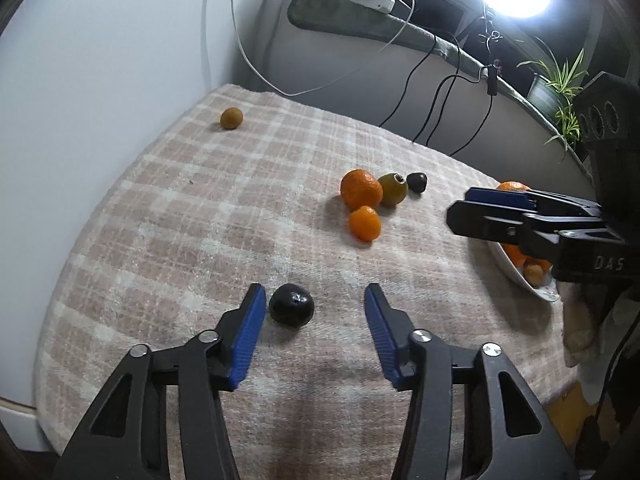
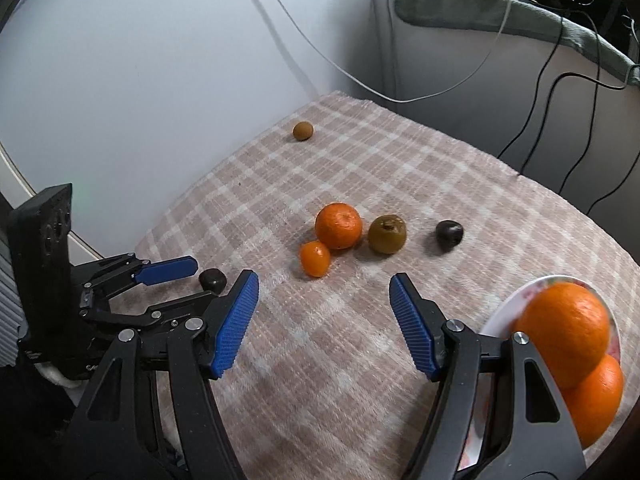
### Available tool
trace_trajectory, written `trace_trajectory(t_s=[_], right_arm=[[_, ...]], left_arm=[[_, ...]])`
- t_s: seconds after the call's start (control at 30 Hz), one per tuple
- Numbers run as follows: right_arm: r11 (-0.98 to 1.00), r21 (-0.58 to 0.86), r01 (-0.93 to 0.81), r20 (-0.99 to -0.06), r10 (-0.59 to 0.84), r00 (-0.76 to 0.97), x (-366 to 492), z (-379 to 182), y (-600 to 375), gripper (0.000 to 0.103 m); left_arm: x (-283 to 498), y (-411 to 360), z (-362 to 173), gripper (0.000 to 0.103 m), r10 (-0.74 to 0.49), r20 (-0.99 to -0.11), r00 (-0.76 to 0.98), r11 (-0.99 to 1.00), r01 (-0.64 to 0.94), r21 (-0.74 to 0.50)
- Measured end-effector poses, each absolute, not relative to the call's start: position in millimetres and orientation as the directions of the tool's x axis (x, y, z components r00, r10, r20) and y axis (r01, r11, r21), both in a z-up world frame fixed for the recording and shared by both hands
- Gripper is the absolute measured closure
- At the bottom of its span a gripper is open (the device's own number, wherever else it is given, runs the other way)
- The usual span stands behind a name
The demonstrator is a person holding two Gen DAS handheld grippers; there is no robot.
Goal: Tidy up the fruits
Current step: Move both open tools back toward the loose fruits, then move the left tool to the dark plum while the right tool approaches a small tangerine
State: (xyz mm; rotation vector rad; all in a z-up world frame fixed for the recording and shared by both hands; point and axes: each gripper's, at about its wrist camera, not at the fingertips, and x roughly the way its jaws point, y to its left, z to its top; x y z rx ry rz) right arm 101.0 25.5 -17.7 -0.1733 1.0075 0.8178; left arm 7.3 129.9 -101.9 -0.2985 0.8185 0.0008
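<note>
Left wrist view shows the left gripper (image 1: pixel 315 306) low over the pink-and-cream checked cloth (image 1: pixel 192 216), its blue ribbed fingers (image 1: pixel 252 332) spread with the small round dark purple fruit (image 1: pixel 291 305) lying on the cloth between them, just beside the left-hand pad and clear of the other; whether that pad already touches the skin I cannot tell. The white bowl holding oranges (image 1: pixel 516 276) sits well to the right of this dark fruit, and the cluster of a large orange (image 1: pixel 361 189), a small orange mandarin (image 1: pixel 364 223), an olive-green fruit (image 1: pixel 392 189) and a second dark fruit (image 1: pixel 417 182) lies beyond it, toward the bowl. The right gripper (image 2: pixel 324 300) hovers near the bowl, fingers spread and empty. To grip well, I judge the left gripper should shift so the dark fruit sits centred between the pads, then close gently: a round, smooth fruit may roll or squirt out if pinched off-centre.
</note>
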Motion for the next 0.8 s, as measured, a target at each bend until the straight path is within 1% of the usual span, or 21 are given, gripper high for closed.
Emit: trace_trajectory(t_s=[0.1,0.33,0.43,0.67,0.77,0.8], right_arm=[[0.690,0.236,-0.684,-0.815,0.524,0.247,102.7,-26.1,36.1,0.044],[0.694,0.233,-0.681,-0.838,0.499,0.222,111.0,-43.3,54.5,0.056],[0.695,0.230,-0.682,-0.844,0.491,0.215,114.7,-48.9,61.2,0.059],[0.705,0.222,-0.673,-0.857,0.471,0.211,122.4,-58.3,71.5,0.061],[0.711,0.218,-0.668,-0.864,0.459,0.208,124.9,-62.6,73.1,0.062],[0.712,0.218,-0.668,-0.865,0.458,0.205,125.4,-63.8,73.3,0.064]], left_arm=[[8.6,130.9,-105.3,0.057,-0.117,-0.720,0.684,0.957,-0.115,-0.265],[10.5,136.0,-110.6,0.061,-0.115,-0.725,0.679,0.956,-0.123,-0.267],[10.7,136.6,-111.7,0.062,-0.115,-0.727,0.677,0.958,-0.119,-0.263],[12.9,137.4,-114.1,0.063,-0.118,-0.731,0.672,0.959,-0.115,-0.261],[14.7,136.3,-115.7,0.065,-0.117,-0.736,0.667,0.960,-0.113,-0.255],[15.6,135.7,-116.1,0.065,-0.115,-0.737,0.666,0.961,-0.113,-0.252]])
